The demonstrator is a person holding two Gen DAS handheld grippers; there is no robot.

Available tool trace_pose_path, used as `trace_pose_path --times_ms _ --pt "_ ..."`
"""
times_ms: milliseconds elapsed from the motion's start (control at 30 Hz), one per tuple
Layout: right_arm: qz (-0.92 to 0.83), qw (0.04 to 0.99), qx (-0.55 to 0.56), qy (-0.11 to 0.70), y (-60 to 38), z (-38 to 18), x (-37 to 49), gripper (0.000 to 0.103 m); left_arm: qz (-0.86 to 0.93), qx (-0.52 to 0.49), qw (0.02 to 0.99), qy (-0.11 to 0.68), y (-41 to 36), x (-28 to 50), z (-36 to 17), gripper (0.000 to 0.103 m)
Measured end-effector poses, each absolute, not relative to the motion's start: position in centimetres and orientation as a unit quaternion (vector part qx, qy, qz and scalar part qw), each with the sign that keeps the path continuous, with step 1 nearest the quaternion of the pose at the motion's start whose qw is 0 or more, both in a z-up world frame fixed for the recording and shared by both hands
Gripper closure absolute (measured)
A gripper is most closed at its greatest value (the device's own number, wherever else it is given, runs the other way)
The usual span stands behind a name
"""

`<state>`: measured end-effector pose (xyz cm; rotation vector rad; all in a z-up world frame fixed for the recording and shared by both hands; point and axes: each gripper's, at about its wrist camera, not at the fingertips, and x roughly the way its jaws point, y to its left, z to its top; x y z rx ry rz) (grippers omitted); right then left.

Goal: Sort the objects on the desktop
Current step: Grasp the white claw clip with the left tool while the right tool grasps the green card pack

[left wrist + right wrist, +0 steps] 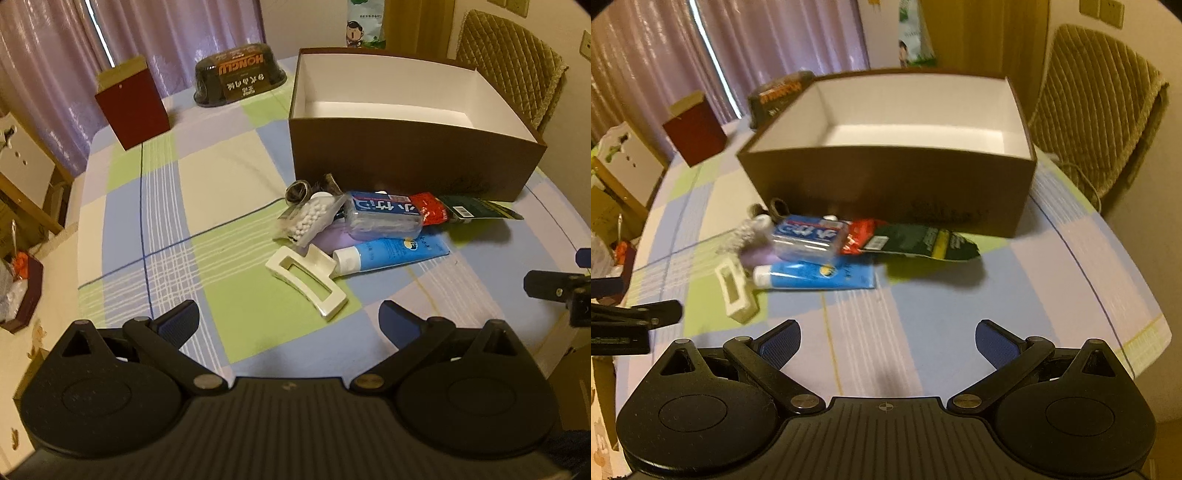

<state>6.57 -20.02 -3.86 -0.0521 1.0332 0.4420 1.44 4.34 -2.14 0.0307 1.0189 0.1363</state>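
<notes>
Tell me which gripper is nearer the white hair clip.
Left. The left gripper hovers open just short of the hair clip; the right gripper sits farther off, with the clip ahead to its left.

Matt cardboard box (pixel 406 162), woven cloth tablecloth (pixel 221 177) — glossy plastic hair clip (pixel 306 280), shiny tube (pixel 391 254)

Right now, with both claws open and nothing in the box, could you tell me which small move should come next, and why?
Probably ease the left claw forward onto the white hair clip: it lies nearest, clear of the pile, and the brown box is empty.
</notes>
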Motion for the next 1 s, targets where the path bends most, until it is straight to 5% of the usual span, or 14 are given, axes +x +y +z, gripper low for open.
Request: trace_pose_path --times_ms 200,500,567,800,867,1000 --pt "0.195 0.841 0.022 0.504 -22.0 -5.3 8.9 0.0 0.063 -0.002 0.87 0.49 5.1 2.0 -3.1 0.002" --pt "0.158 0.785 0.274 0.533 -26.3 -8.7 14.1 0.0 0.048 -0.009 0.868 0.495 4.8 3.5 -4.2 0.005" --pt "0.147 0.754 0.338 0.544 -27.2 -10.0 15.3 0.023 0.046 -0.01 0.866 0.497 4.8 3.9 -4.5 0.006" --pt "0.086 0.678 0.479 0.551 -29.2 -13.6 17.9 0.025 0.04 -0.015 0.857 0.513 5.2 5.1 -6.2 0.009" --pt "0.083 0.666 0.5 0.547 -29.5 -13.8 18.6 0.04 0.037 -0.022 0.854 0.518 5.4 5.5 -6.8 0.009" --pt "0.077 0.648 0.518 0.553 -29.9 -14.1 20.2 0.046 0.035 -0.041 0.85 0.524 5.8 6.3 -7.9 0.009"
